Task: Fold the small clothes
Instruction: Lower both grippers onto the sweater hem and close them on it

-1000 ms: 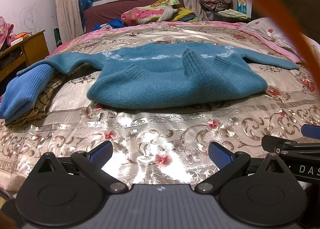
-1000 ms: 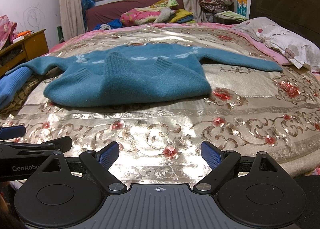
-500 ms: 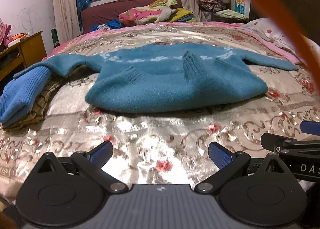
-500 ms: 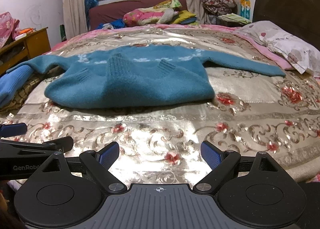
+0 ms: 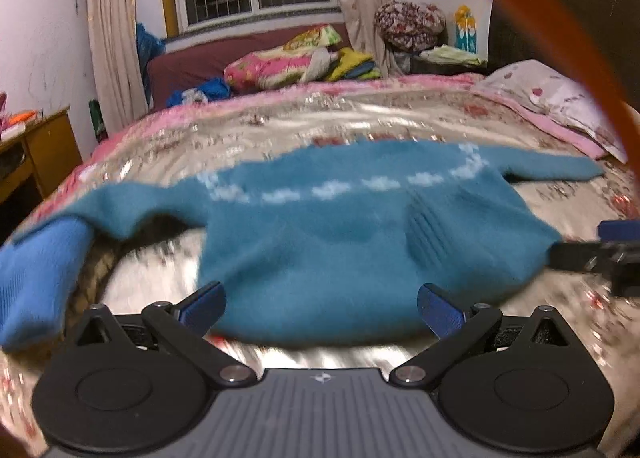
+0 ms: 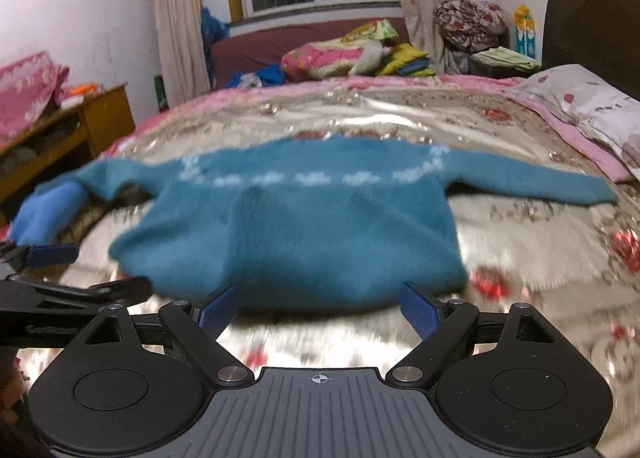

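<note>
**Both grippers closing in on the sweater, jaws wide, nothing held**

Left wrist view: you've moved forward since a second ago; the teal sweater [image 5: 328, 242] now fills the frame, its near hem right at your left gripper [image 5: 320, 308]. Fingers spread wide, empty, held low and level over the bedspread [image 5: 280, 130]. Blue garment [image 5: 36, 278] lies far left. Frame is motion-blurred.

Right wrist view: same advance. Your right gripper [image 6: 318, 308] sits level just short of the hem, fingers fully apart, holding nothing. Sweater lies flat, sleeves out left and right.
</note>
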### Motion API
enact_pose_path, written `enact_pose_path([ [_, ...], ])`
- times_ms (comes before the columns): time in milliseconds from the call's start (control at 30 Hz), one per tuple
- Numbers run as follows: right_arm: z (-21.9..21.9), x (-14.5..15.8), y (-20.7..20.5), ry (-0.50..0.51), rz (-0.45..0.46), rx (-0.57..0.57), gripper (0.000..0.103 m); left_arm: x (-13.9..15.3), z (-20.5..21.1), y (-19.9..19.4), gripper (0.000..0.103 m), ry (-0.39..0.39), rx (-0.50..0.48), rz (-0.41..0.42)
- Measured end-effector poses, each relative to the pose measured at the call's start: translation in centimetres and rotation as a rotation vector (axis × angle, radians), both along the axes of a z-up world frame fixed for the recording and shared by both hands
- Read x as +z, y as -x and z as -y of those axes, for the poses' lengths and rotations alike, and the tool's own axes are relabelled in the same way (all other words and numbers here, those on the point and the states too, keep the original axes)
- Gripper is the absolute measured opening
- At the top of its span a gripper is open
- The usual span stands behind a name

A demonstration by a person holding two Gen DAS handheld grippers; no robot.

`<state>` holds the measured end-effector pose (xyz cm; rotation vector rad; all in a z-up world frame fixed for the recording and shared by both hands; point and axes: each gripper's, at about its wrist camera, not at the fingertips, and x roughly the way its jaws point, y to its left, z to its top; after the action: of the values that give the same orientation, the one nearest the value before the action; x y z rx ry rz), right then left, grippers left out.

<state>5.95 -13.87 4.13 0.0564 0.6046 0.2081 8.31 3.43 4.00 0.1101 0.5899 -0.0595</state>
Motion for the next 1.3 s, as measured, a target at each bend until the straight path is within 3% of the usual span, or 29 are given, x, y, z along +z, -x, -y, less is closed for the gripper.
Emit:
enact_pose_path([
  [133,1.4,0.6,-4.2,0.005,0.008,-0.021,0.088,0.4,-2.8,-3.7,0.103,0.0,-0.008,0.016],
  [300,1.8,-0.7,-9.6,0.041,-0.026,0.012,0.085,-0.9,-5.3,-8.2,0.103,0.038,-0.009,-0.023],
  [567,2.2,-3.4,-14.6,0.087,-0.09,0.062,0.08,-3.3,-4.9,-11.9,0.101,-0.025,-0.069,-0.08],
  [667,2.1,-4.1,-15.8,0.109,-0.099,0.094,0.08,-3.8,-4.7,-13.0,0.095,-0.031,-0.086,-0.102],
  [733,2.2,-4.5,-16.6,0.1,-0.121,0.114,0.076,-3.9,-4.7,-13.6,0.091,-0.032,-0.095,-0.116],
  [800,2.3,-4.9,-17.3,0.072,-0.15,0.136,0.066,-4.1,-4.8,-14.3,0.075,-0.028,-0.096,-0.139],
  [900,2.1,-5.4,-18.1,0.065,-0.176,0.156,0.06,-4.7,-5.1,-15.4,0.054,-0.015,-0.084,-0.192],
  [1000,2.0,-5.9,-18.8,0.058,-0.197,0.164,0.049,-5.0,-5.8,-15.8,0.049,0.028,-0.092,-0.222],
  [1200,3.1,-5.3,-19.1,0.021,-0.234,0.155,0.022,-4.5,-5.8,-15.8,0.044,0.025,-0.108,-0.22],
  [1300,3.3,-4.8,-18.8,0.014,-0.234,0.167,0.018,-4.7,-5.4,-16.0,0.045,0.027,-0.145,-0.236],
])
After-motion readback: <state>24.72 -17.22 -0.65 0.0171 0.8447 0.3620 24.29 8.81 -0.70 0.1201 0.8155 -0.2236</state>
